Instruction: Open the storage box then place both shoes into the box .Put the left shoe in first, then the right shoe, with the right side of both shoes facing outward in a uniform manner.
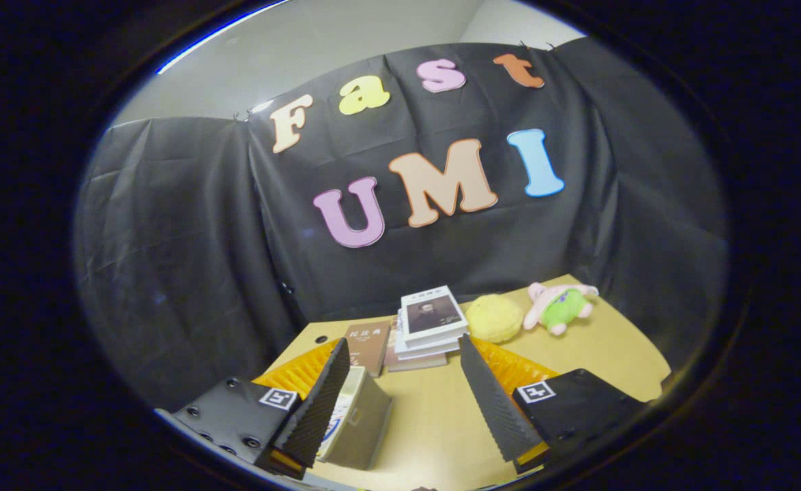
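Note:
My gripper [404,361] is open, its two fingers spread wide above the tan table [598,354] with nothing between them. A grey-beige storage box [359,423] sits low on the table, right beside the left finger [318,402] and partly hidden behind it. I cannot tell from here whether the box's lid is open.
A stack of books [428,327] lies just beyond the fingertips, with a brown book [368,346] to its left. A yellow round plush [494,318] and a pink-and-green plush toy [559,307] rest farther back right. Black cloth walls the booth behind the table.

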